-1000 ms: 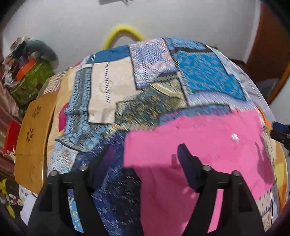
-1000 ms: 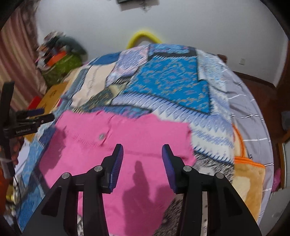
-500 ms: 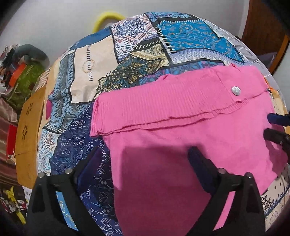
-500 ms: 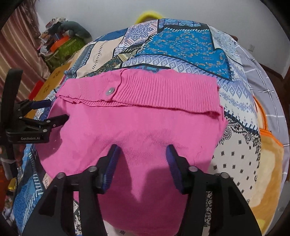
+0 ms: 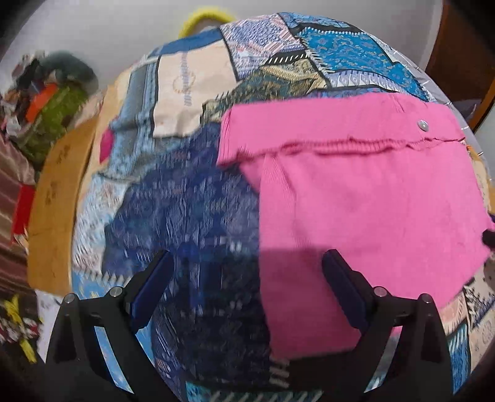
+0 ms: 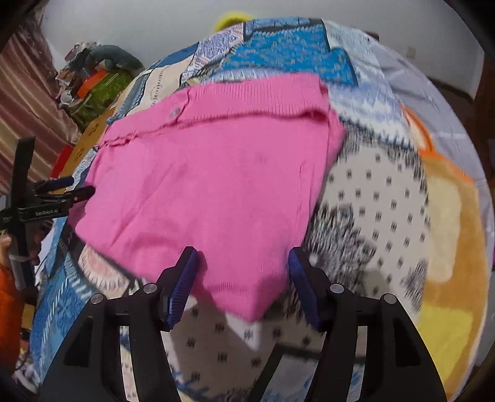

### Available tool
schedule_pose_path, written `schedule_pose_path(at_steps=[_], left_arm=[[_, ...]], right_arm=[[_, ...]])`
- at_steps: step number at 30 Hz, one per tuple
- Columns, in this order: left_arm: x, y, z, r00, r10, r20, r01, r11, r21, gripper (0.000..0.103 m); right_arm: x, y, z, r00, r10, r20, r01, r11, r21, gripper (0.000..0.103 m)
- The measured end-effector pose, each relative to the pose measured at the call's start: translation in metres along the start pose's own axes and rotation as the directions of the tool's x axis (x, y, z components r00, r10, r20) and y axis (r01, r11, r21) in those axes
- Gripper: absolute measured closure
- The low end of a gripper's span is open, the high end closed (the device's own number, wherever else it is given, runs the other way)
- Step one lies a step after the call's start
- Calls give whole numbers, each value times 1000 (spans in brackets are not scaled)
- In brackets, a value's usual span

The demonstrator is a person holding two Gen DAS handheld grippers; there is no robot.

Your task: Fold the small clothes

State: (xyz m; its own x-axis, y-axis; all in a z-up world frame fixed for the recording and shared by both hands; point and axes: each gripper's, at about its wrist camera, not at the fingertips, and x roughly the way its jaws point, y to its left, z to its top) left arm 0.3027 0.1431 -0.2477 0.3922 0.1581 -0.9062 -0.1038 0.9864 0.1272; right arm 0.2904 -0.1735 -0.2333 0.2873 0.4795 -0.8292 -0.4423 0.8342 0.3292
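Now both tongs hover open over the pink garment [image 6: 216, 173] on the patchwork bedspread [image 5: 191, 210].

- My right hand-held gripper [image 5: 488, 230] pokes into the left wrist view only as a dark tip, cut by the frame's right edge.
- Motion blur smears the patchwork bedspread [image 5: 185, 216] in front of my left hand-held gripper [image 5: 247, 272]; its pattern cannot be read there.
- The pink garment [image 6: 216, 173] hides the bedspread beneath it.
- The clutter pile [image 6: 92, 74] by the wall is too small and blurred to identify.
- A yellow hoop [image 5: 204, 20] shows only its upper arc behind the bed.
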Motion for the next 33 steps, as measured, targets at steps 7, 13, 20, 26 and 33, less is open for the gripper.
schedule_pose_path(at_steps=[7, 13, 20, 26, 33], left_arm=[[-5, 10, -28, 999, -25, -23, 24, 999, -27, 5], [-13, 16, -33, 998, -38, -49, 35, 997, -64, 5], [-28, 12, -27, 1000, -10, -17, 9, 999, -34, 5], [-41, 11, -10, 999, -23, 34, 24, 999, -35, 5], [-29, 14, 32, 997, -52, 63, 56, 996, -62, 5]], right_arm=[[-4, 0, -9, 999, 19, 42, -20, 1000, 19, 54], [-9, -7, -9, 996, 40, 75, -41, 999, 20, 88], [-15, 0, -10, 994, -28, 103, 36, 996, -78, 96], [-13, -20, -3, 994, -36, 100, 41, 998, -54, 96], [-10, -38, 11, 987, -119, 110, 124, 992, -37, 96]])
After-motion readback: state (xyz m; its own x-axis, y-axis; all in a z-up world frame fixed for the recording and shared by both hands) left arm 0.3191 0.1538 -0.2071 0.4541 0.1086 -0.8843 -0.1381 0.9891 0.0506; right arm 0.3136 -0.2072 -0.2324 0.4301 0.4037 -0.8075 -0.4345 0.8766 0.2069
